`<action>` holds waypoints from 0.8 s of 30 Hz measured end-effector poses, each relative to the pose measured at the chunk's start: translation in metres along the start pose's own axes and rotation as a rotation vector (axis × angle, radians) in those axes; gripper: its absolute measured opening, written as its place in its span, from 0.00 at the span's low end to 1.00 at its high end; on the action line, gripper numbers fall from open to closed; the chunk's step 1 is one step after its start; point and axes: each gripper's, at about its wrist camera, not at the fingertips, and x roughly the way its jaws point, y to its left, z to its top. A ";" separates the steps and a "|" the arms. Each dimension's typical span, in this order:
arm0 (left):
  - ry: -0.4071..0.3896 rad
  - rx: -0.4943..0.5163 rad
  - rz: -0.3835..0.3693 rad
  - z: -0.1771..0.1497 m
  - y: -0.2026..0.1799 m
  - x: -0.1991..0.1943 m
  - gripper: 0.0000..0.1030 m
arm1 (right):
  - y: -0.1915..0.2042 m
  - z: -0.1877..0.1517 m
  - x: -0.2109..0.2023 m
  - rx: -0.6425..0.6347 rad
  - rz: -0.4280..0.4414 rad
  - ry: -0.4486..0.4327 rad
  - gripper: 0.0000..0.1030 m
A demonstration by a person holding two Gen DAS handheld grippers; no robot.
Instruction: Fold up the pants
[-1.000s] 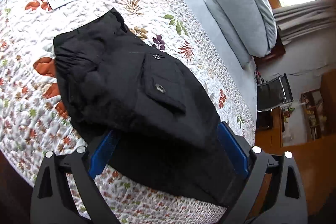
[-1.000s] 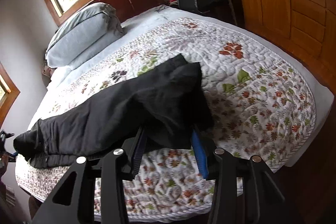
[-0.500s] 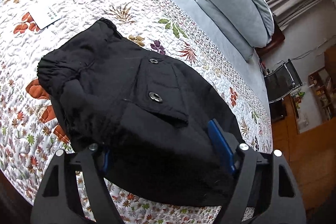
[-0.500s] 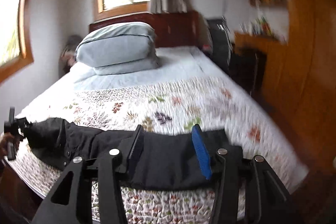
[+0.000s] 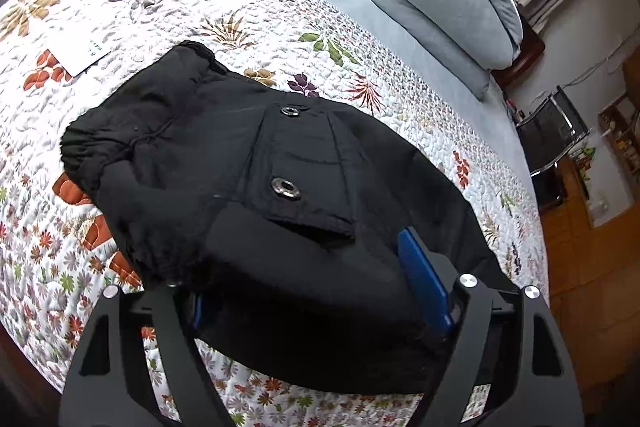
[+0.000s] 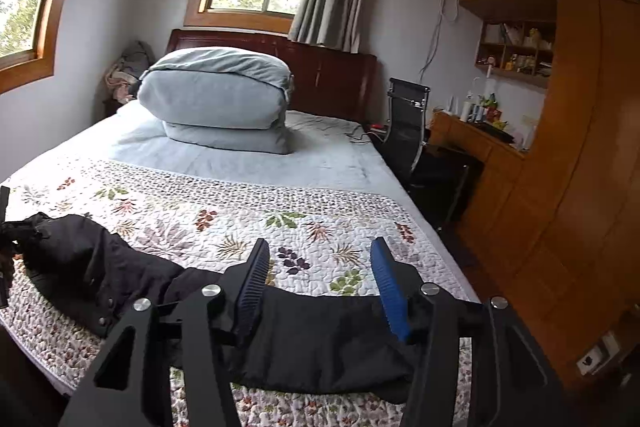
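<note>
Black pants (image 5: 224, 163) with a snap pocket lie along the near side of the flowered quilt (image 5: 280, 11). My left gripper (image 5: 304, 267) holds a raised bunch of their cloth between its blue pads while its jaws are opening a little; the left pad is mostly buried in fabric. In the right wrist view the pants (image 6: 320, 339) stretch from the far left to a folded end under my right gripper (image 6: 320, 247). Its jaws are opening. The fabric passes behind both fingers (image 6: 252, 275) at their base, and the tips stand over bare quilt (image 6: 304, 227).
A white card (image 5: 78, 53) rests on the quilt beyond the waistband. Stacked grey pillows (image 6: 216, 99) sit by the dark headboard. A black office chair (image 6: 408, 123), a desk and a wooden wardrobe (image 6: 580, 187) line the right side. The bed's edge is close below both grippers.
The right gripper rose and rolled level, now facing the headboard, and its pads spread wider. The left gripper's jaws came in on the cloth, which bunched up between them.
</note>
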 end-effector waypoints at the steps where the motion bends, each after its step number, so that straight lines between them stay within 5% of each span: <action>1: 0.005 0.007 0.000 0.000 -0.001 0.002 0.78 | 0.000 -0.001 0.002 -0.005 -0.008 0.003 0.52; 4: 0.013 0.023 0.001 0.000 -0.001 0.008 0.71 | 0.000 -0.006 0.009 -0.003 -0.005 0.027 0.53; 10: 0.066 -0.009 -0.112 0.008 0.002 0.024 0.12 | 0.000 -0.023 0.029 0.031 0.044 0.083 0.56; 14: 0.017 0.073 -0.084 0.009 -0.011 0.019 0.10 | 0.008 -0.031 0.040 0.033 0.071 0.116 0.58; 20: -0.154 0.339 -0.116 -0.016 -0.032 -0.027 0.10 | 0.016 -0.043 0.055 0.027 0.098 0.167 0.59; 24: -0.128 0.395 -0.091 -0.037 -0.009 -0.035 0.10 | 0.019 -0.052 0.066 0.024 0.105 0.203 0.59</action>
